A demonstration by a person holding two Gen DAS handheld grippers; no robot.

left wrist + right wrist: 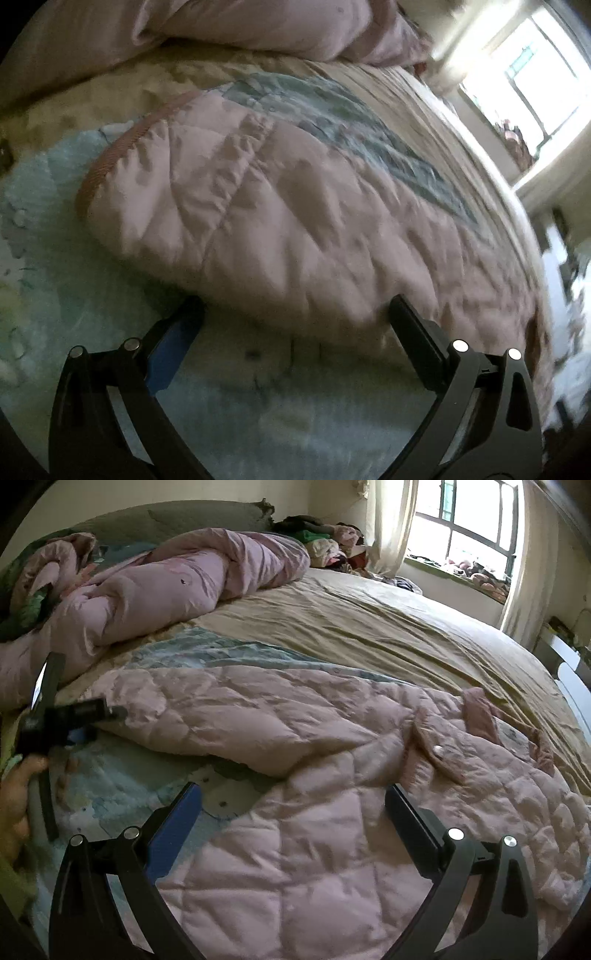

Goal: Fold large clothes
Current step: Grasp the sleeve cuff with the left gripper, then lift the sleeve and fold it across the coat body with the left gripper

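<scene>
A pink quilted padded coat (314, 775) lies spread on the bed, one sleeve (207, 716) stretched to the left. In the left wrist view the sleeve (258, 221) fills the middle, its ribbed cuff (110, 155) at upper left. My left gripper (295, 314) is open, its fingertips right at the sleeve's near edge; it also shows in the right wrist view (74, 716), at the sleeve's end. My right gripper (293, 797) is open and empty, hovering over the coat's body.
A pale blue patterned blanket (122, 790) lies under the coat on a beige sheet (369, 635). A bunched pink duvet (166, 583) sits at the back left. Piled clothes (325, 539) and a bright window (472, 520) are beyond the bed.
</scene>
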